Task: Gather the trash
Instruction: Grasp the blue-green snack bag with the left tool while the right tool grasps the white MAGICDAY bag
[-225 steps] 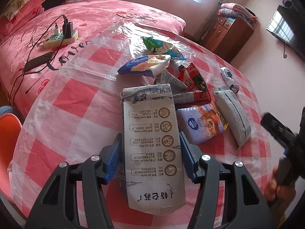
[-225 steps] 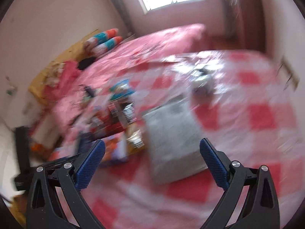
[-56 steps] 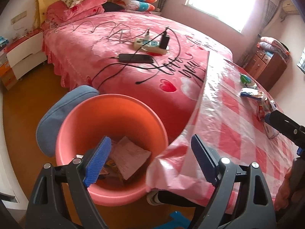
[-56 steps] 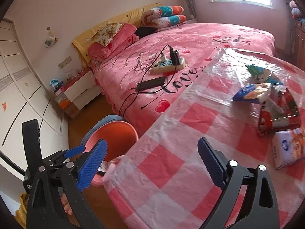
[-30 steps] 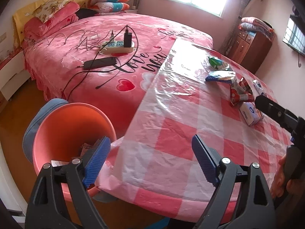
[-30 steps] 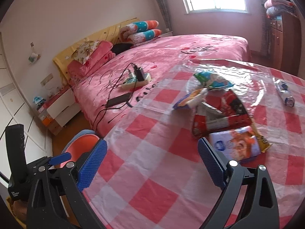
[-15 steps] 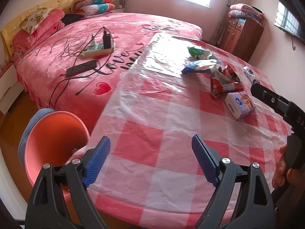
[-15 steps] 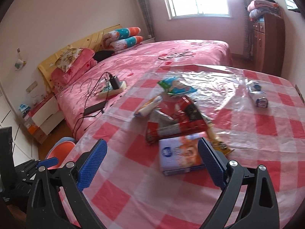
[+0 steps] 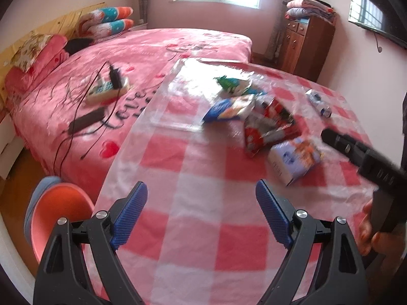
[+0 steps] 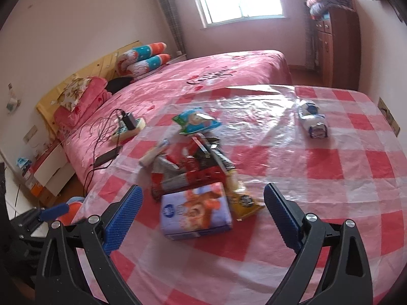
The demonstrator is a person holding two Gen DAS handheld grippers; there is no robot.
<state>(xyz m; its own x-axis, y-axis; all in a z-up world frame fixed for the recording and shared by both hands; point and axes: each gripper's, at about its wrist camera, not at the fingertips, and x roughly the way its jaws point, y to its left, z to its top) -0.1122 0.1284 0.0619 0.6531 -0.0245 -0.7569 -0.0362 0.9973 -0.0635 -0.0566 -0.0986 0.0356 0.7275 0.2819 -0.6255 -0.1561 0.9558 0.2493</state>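
Several wrappers lie on the red-and-white checked table (image 9: 203,203). A purple tissue pack (image 10: 195,209) (image 9: 295,158) is nearest, with a red snack bag (image 10: 188,167) (image 9: 269,124), a blue-white packet (image 9: 229,106) and a green-blue packet (image 10: 195,122) (image 9: 234,84) behind it. A small crumpled wrapper (image 10: 314,120) (image 9: 318,100) lies apart at the far right. My right gripper (image 10: 203,218) is open and empty, just before the tissue pack. My left gripper (image 9: 201,216) is open and empty over the near table. An orange bin (image 9: 56,218) stands on the floor at the left.
A pink bed (image 9: 127,63) abuts the table's left side, with a power strip (image 9: 106,89), cables and a dark device (image 9: 86,122) on it. A wooden cabinet (image 9: 307,45) stands at the back right. The right gripper's body (image 9: 366,162) shows in the left wrist view.
Both grippers have swung from the orange bin toward the wrappers on the table. The left gripper, earlier shut on a long white packet, is now open and empty.
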